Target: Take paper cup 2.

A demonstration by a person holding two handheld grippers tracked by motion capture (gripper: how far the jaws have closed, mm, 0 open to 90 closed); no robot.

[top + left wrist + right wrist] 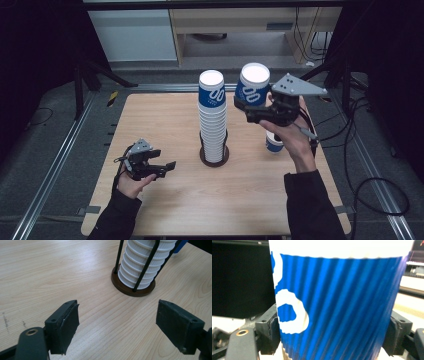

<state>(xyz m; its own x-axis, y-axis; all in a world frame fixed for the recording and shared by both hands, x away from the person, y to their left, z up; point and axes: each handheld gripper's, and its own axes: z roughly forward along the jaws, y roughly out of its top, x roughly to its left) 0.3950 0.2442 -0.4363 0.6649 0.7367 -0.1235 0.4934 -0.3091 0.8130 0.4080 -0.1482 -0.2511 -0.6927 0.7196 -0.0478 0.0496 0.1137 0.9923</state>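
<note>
My left gripper (167,166) sits low over the near left part of the pale wooden desk (165,210), its jaws spread wide with nothing between them; in the left gripper view, bare wood grain shows between the two black pads (66,323), and they face the foot of the cup holder. Near the middle of the desk stands a tall stack of white ribbed paper cups (212,122), topped by one blue cup with white lettering, all held upright inside a round dark brown base with thin black rods (133,287). To the right of the stack, my right gripper (246,111) is raised above the desk and clamped on a blue ribbed paper cup with white markings and a white inside (253,85), which I hold upright in the air just beside the stack's top. In the right gripper view both pads press against its sides. Below my right hand (292,137), another small blue paper cup (273,144) stands on the desk.
</note>
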